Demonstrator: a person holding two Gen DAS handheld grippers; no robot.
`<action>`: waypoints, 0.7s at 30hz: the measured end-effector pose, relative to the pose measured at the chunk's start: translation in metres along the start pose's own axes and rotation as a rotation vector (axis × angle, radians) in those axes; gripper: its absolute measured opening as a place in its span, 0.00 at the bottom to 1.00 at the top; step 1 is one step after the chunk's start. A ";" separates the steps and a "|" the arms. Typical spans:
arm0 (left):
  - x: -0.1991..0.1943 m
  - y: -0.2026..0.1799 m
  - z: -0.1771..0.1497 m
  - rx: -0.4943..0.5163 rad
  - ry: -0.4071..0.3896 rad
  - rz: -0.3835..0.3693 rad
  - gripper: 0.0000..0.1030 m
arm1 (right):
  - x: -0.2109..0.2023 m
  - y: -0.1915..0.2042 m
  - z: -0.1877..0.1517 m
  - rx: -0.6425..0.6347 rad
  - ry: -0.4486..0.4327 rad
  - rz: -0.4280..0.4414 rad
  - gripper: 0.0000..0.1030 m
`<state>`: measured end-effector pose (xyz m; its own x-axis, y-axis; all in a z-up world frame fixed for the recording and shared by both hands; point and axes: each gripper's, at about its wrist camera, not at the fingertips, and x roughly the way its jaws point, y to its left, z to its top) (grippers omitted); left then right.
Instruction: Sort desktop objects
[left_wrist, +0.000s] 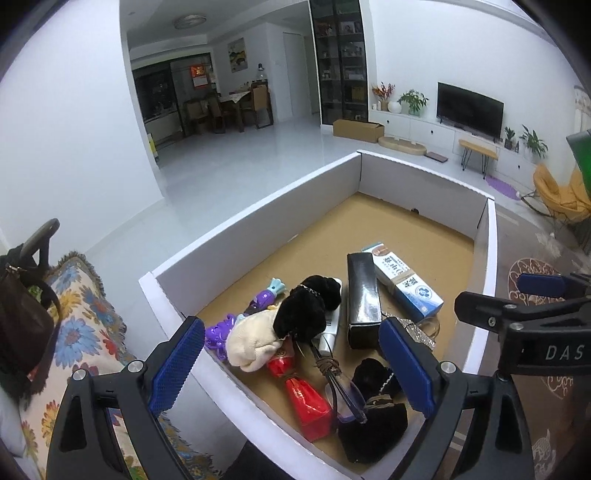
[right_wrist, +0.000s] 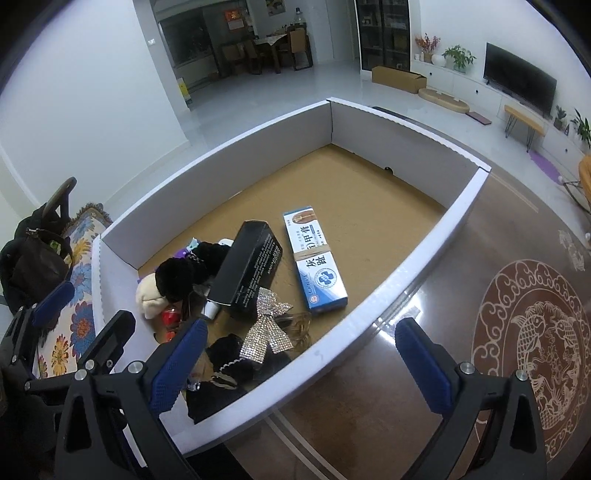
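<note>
A white-walled tray (right_wrist: 424, 254) with a brown floor sits on a dark tabletop (right_wrist: 424, 369). Its objects crowd the near-left corner, in the lower left of both views.

The left gripper (left_wrist: 291, 369) hangs directly over this pile, jaws wide and empty, framing a red bottle (left_wrist: 306, 402) and glasses (left_wrist: 341, 391).

The right gripper (right_wrist: 301, 365), jaws also wide and empty, straddles the tray's near wall. A silver bow (right_wrist: 267, 326) lies just beyond its left pad.

A black box (right_wrist: 247, 269) and a blue carton (right_wrist: 316, 260) lie side by side, long axes running away from the jaws. By my judgement, the left gripper is nearer the pile.
</note>
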<state>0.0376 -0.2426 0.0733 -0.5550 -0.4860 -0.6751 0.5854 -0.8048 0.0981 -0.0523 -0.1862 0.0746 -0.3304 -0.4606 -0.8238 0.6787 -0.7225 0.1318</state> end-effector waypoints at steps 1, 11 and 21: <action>-0.001 0.001 0.001 0.002 -0.001 0.004 0.93 | 0.000 0.002 0.001 -0.005 -0.003 -0.004 0.99; -0.002 0.015 0.000 -0.027 0.011 0.045 0.93 | -0.004 0.016 0.008 -0.049 0.039 -0.060 0.99; -0.005 0.026 0.005 -0.087 0.023 0.017 0.93 | -0.015 0.025 0.018 -0.058 0.037 -0.077 0.99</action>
<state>0.0529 -0.2631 0.0830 -0.5317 -0.4904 -0.6905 0.6440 -0.7636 0.0463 -0.0421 -0.2069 0.1002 -0.3593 -0.3845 -0.8503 0.6891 -0.7238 0.0361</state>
